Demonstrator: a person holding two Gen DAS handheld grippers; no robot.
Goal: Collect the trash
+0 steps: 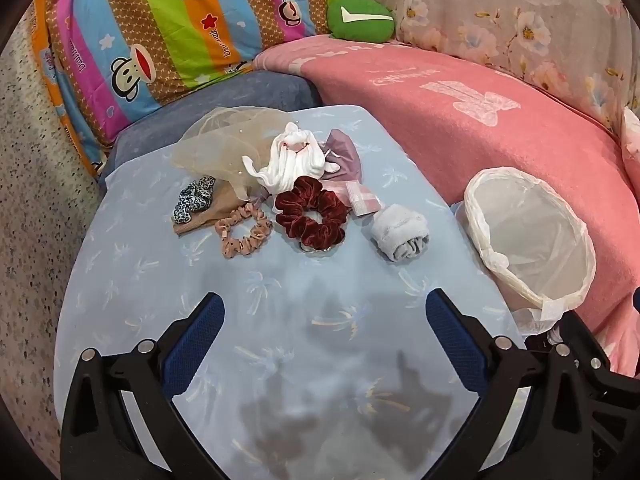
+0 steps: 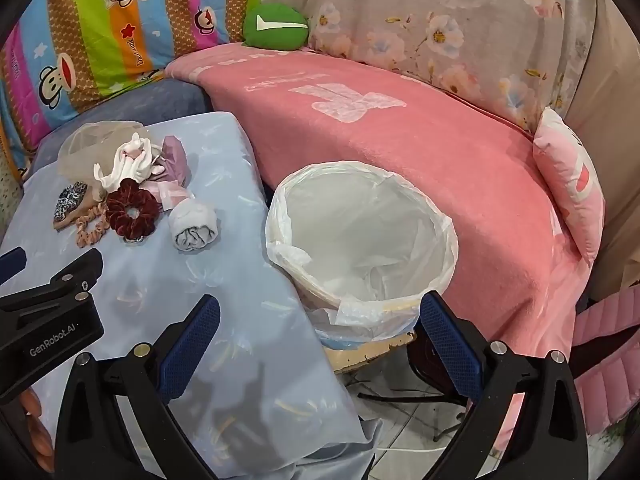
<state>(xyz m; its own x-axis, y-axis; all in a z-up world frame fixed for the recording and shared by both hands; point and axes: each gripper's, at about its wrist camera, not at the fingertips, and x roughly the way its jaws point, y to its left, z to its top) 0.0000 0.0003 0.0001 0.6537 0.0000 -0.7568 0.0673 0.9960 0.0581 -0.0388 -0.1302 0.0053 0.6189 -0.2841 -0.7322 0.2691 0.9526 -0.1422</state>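
Observation:
A pile of small items lies on the light blue table (image 1: 280,312): a dark red velvet scrunchie (image 1: 310,212), a pink scrunchie (image 1: 243,230), a leopard-print scrunchie (image 1: 194,199), a crumpled white cloth (image 1: 294,160), a rolled grey-white sock (image 1: 400,232), a small pink packet (image 1: 363,197) and beige netting (image 1: 218,140). A bin with a white bag liner (image 1: 532,236) stands right of the table; it also shows in the right wrist view (image 2: 360,236). My left gripper (image 1: 324,336) is open and empty above the near table. My right gripper (image 2: 320,340) is open and empty above the bin's near rim.
A sofa with a pink blanket (image 1: 480,120) runs behind the table and bin. A striped monkey-print quilt (image 1: 152,32) and a green cushion (image 1: 360,18) lie at the back. A pink pillow (image 2: 572,184) is at the right. Tiled floor (image 2: 400,412) shows below the bin.

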